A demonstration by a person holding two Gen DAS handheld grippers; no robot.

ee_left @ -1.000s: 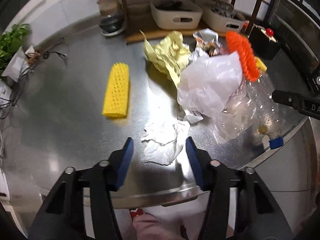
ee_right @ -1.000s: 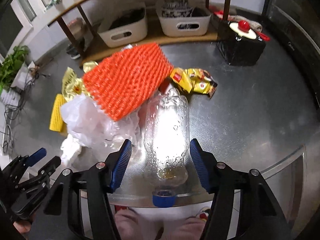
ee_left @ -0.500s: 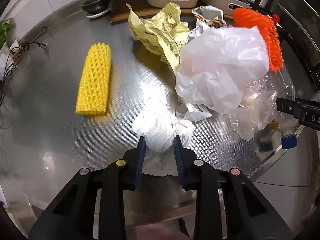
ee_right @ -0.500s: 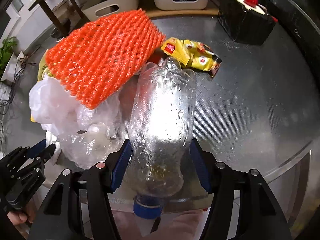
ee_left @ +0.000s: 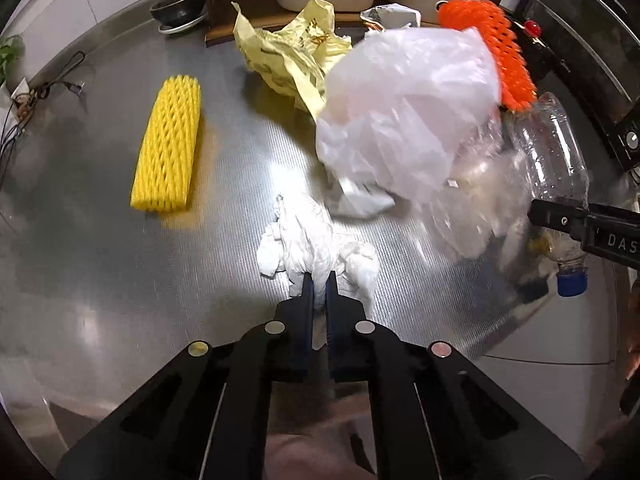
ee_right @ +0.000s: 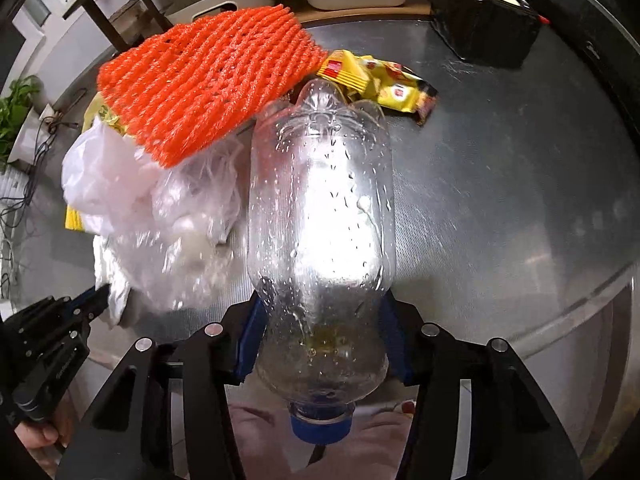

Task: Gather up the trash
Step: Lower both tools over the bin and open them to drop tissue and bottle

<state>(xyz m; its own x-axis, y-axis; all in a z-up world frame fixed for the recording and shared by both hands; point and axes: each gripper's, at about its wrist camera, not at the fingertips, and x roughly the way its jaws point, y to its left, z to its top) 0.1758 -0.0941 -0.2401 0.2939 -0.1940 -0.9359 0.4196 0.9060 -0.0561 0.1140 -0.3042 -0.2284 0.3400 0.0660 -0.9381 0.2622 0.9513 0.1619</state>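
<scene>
Two hand-held grippers work the near edge of a round, brushed-metal table [ee_left: 100,264] strewn with rubbish. The left hand-held gripper [ee_left: 319,286] is clamped shut on a crumpled white paper tissue [ee_left: 316,246], pinching a raised fold at its near side; soft and almost weightless, the wad should lift easily, though a thin fold may tear or slip free.

The right hand-held gripper [ee_right: 320,330] is closing around the lower body of a clear plastic bottle with a blue cap [ee_right: 320,216], which lies on its side with the cap overhanging the near edge. Its blue pads look to be meeting the bottle's wet walls. Nearly empty, with a little yellowish liquid inside, the bottle looks light, slick and easily crushed, so the wide body looks the safest hold.

An orange foam net sleeve [ee_right: 208,80] and a crumpled translucent plastic bag [ee_right: 160,216] rest against it toward the table's middle.
</scene>
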